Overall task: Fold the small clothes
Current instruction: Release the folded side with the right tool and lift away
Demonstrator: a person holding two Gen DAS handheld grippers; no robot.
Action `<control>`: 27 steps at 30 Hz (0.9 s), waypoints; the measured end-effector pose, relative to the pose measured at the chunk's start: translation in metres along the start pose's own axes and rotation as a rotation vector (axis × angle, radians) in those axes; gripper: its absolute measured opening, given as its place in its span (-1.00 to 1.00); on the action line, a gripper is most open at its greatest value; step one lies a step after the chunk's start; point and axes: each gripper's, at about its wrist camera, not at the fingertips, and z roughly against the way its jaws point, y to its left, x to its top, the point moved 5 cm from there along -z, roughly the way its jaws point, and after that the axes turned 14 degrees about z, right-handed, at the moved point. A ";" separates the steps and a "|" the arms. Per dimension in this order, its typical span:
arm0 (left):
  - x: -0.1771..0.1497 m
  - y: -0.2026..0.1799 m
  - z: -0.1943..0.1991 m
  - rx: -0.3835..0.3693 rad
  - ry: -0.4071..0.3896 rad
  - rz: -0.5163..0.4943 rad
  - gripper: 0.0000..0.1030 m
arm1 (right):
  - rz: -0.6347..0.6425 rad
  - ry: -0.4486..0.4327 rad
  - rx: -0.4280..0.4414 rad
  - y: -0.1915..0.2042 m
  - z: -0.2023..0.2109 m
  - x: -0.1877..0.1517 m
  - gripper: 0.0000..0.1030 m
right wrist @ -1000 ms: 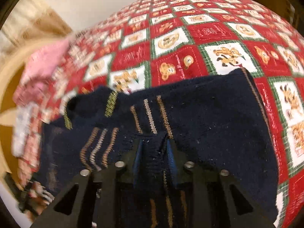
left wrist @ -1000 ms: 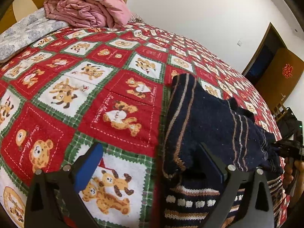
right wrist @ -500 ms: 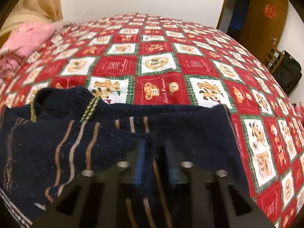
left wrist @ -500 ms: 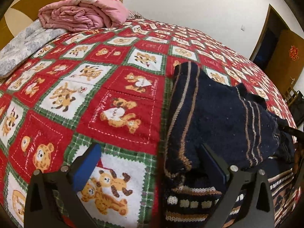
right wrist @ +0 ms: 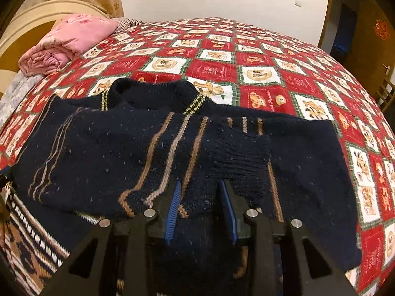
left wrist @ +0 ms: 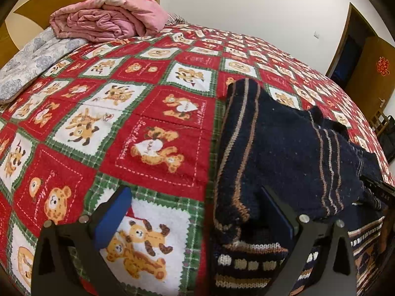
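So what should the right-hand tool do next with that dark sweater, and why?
Probably draw the right gripper back clear of the sweater. Its jaws have just been opening and now stand apart over the knit, no longer pinching it. The sleeve lies folded across the front, so that fold looks placed. The left gripper is wide open at the sweater's other edge.

Left wrist view: low over the bed (left wrist: 153, 128), angled down and forward, close above the near left edge of the dark sweater (left wrist: 284, 153). Right wrist view: close over the same sweater (right wrist: 148, 153), facing its collar. Shared: sweater, red bear quilt, pink blanket (left wrist: 108, 17) far left, door (right wrist: 370, 32) far right.
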 end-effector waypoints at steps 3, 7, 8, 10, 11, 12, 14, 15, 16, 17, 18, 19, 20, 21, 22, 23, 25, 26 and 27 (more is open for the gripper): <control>0.000 0.000 0.000 -0.001 0.000 0.000 1.00 | 0.009 0.008 -0.023 -0.001 0.006 0.003 -0.33; 0.000 0.000 0.000 -0.003 -0.001 0.002 1.00 | 0.031 -0.078 -0.002 0.022 0.025 0.021 -0.33; 0.000 0.000 0.000 -0.003 -0.001 0.002 1.00 | 0.051 -0.085 0.017 0.033 0.025 0.026 -0.33; 0.000 0.000 0.000 -0.003 -0.001 0.002 1.00 | 0.096 -0.091 0.043 0.056 0.024 0.032 -0.33; 0.000 0.000 0.000 -0.003 -0.001 0.002 1.00 | 0.115 -0.090 0.061 0.067 0.021 0.034 -0.33; 0.000 0.000 0.000 -0.003 -0.002 0.001 1.00 | 0.137 -0.078 0.075 0.080 0.015 0.034 -0.33; 0.000 0.000 0.000 -0.004 -0.002 0.002 1.00 | 0.152 -0.038 0.064 0.091 0.001 0.027 -0.33; 0.000 0.000 0.001 -0.006 -0.003 0.003 1.00 | 0.147 -0.040 0.059 0.092 -0.002 0.025 -0.33; 0.000 0.000 0.001 -0.012 -0.006 0.006 1.00 | 0.135 -0.064 0.059 0.092 -0.002 0.022 -0.33; 0.001 0.001 0.003 -0.019 -0.013 0.013 1.00 | 0.125 -0.071 0.068 0.090 -0.001 0.020 -0.33; 0.001 0.003 0.004 -0.021 -0.019 0.021 1.00 | 0.111 -0.073 0.091 0.087 -0.001 0.018 -0.33; 0.002 0.004 0.006 -0.024 -0.026 0.029 1.00 | 0.102 -0.073 0.110 0.084 0.000 0.018 -0.33; 0.005 0.007 0.010 -0.025 -0.046 0.046 1.00 | 0.099 -0.073 0.123 0.083 0.002 0.018 -0.33; 0.008 0.008 0.014 -0.018 -0.061 0.057 1.00 | 0.099 -0.077 0.135 0.079 0.006 0.018 -0.33; 0.012 0.009 0.016 -0.009 -0.069 0.063 1.00 | 0.099 -0.089 0.129 0.072 0.012 0.016 -0.33; 0.016 0.008 0.019 -0.005 -0.079 0.062 1.00 | 0.097 -0.098 0.100 0.063 0.018 0.013 -0.33; 0.022 0.001 0.018 0.016 -0.084 0.029 1.00 | 0.084 -0.105 0.061 0.047 0.026 0.007 -0.32; 0.024 -0.003 0.016 0.027 -0.075 0.001 1.00 | 0.070 -0.102 0.036 0.033 0.030 0.001 -0.32; 0.026 -0.008 0.011 0.051 -0.076 -0.035 1.00 | 0.052 -0.097 0.009 0.019 0.034 -0.005 -0.32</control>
